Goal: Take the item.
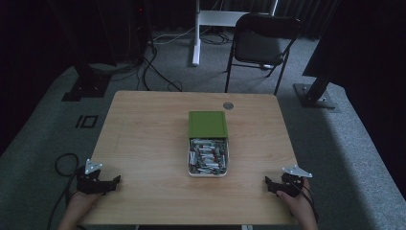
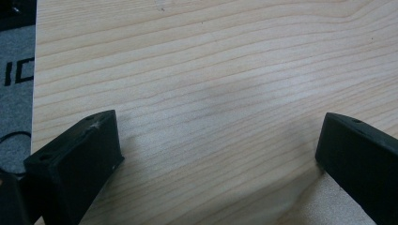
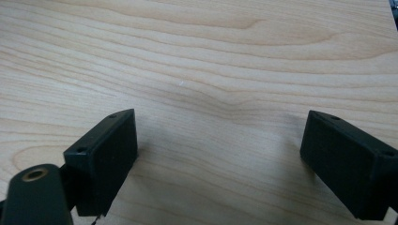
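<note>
From the high view, a white box (image 1: pixel 208 155) of small tubes sits mid-table (image 1: pixel 143 139), long axis running away from the person, green lid (image 1: pixel 208 124) at its far end. The left gripper (image 1: pixel 113 182) and right gripper (image 1: pixel 269 184) rest at the near corners. In each gripper view, the jaws stand spread over bare wood.

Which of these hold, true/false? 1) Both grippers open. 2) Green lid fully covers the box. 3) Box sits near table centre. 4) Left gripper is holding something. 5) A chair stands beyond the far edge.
1) True: the left gripper and the right gripper both have their jaws wide apart over bare table.
2) False: the green lid lies toward the far end, and the white box is open, showing many small items inside.
3) True.
4) False: nothing lies between its jaws, just wood.
5) True: a dark chair stands behind the table.
</note>
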Demonstrator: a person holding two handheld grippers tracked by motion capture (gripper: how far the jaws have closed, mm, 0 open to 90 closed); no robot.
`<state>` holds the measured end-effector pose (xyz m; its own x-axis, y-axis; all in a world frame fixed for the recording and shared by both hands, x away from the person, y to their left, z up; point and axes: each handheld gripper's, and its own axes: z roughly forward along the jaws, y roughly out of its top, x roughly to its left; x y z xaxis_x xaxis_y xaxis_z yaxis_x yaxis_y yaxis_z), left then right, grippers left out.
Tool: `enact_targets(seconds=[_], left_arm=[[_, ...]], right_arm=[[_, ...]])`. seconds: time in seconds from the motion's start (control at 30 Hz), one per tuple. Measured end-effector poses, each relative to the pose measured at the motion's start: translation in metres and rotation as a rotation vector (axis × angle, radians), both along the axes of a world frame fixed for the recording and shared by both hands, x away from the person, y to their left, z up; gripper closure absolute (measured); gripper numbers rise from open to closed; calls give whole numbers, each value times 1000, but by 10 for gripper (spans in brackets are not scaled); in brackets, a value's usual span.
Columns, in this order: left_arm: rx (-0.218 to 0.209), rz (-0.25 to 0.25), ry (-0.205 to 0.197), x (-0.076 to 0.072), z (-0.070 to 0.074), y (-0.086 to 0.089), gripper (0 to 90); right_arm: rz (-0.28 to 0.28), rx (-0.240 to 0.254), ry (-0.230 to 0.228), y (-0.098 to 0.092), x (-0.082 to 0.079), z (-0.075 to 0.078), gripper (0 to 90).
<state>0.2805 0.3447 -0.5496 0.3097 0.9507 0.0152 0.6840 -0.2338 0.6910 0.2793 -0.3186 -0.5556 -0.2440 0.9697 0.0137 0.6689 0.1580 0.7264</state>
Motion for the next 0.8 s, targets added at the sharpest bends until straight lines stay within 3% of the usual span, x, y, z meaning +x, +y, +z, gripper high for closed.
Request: enact_targets(seconds=[0.8], left_arm=[[-1,2,1,0,0,0,12]], right_arm=[[-13,2,0,0,0,0,110]])
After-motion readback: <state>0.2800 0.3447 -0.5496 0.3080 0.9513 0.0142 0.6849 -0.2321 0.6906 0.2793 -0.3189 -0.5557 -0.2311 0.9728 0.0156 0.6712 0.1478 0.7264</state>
